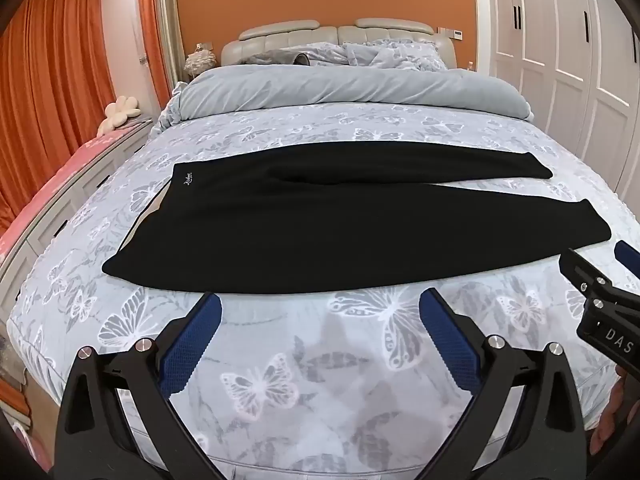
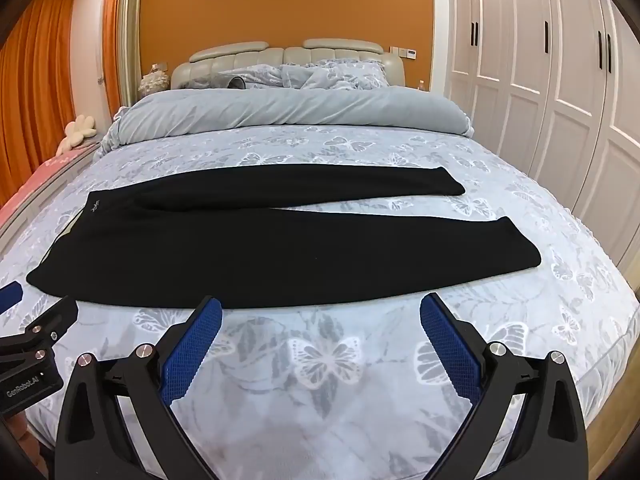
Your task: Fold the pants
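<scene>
The left tongs point(image 1: 320, 304) fill the bottom of the left wrist view, their blue-padded fingers point(image 1: 190, 346) spread wide with nothing between them but the butterfly-print bedsheet point(image 1: 320, 360). The right tongs point(image 2: 320, 306) sit the same way at the bottom of the right wrist view, spread wide and empty, just short of the near edge of the pants. Each tool also shows in the other's view: the right one at the right edge of the left wrist view, the left one at the lower left of the right wrist view.

The black pants point(image 1: 320, 232) lie flat across the middle of the frame on the bed point(image 2: 520, 320), unfolded, waistband to the left with a small white logo point(image 1: 188, 181) at its upper corner, the two legs running to the right and parted by a narrow wedge of sheet. Neither tool touches the cloth.

Behind the pants, in the upper middle, a grey duvet point(image 1: 340, 88) is rolled back toward the pillows point(image 2: 332, 74) and a cream padded headboard point(image 2: 240, 54). Orange curtains point(image 1: 56, 60) hang at upper left; white wardrobe doors point(image 2: 540, 80) stand at the right.
</scene>
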`<state>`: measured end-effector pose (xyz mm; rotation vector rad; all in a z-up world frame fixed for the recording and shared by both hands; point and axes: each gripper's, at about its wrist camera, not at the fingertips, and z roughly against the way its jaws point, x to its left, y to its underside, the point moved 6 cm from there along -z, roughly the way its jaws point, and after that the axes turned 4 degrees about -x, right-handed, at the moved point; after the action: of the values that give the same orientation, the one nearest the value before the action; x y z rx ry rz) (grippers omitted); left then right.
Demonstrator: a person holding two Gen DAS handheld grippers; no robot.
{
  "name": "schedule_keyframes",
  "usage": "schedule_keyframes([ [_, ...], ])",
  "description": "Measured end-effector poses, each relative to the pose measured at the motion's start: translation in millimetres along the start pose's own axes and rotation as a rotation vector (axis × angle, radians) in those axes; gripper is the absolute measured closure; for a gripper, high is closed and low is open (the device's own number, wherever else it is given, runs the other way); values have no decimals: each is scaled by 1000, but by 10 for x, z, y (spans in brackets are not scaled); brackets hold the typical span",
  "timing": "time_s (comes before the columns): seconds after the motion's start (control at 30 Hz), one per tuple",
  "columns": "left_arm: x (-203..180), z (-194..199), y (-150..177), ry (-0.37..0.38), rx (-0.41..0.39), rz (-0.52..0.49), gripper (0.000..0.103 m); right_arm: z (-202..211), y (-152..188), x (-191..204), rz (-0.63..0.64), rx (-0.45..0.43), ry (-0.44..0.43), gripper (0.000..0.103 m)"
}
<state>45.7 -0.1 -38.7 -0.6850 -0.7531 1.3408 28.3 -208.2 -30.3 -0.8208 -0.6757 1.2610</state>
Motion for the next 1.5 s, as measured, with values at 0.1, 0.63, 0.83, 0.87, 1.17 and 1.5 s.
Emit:
schedule_keyframes([
  [0.1, -1, 0, -1, -6, -4, -6, 6, 0, 0, 7, 4, -3, 0, 5],
  [0.63, 108, -27, -8, -9, 4, 8, 6, -1, 21, 68, 5, 3, -9, 5],
  [0.83, 120, -63, 2, -14, 5, 11, 6, -9, 18, 50, 6, 6, -11, 5],
  [0.87, 118, -63, 2, -15, 5, 11, 6, -9, 18, 50, 7, 5, -9, 5],
  [1.17, 133, -66, 6, -15, 3, 11, 6, -16, 22, 43, 6, 5, -9, 5],
  [1.5, 133, -64, 10, -16, 2, 12, 6, -11, 22, 49, 7, 6, -8, 5],
])
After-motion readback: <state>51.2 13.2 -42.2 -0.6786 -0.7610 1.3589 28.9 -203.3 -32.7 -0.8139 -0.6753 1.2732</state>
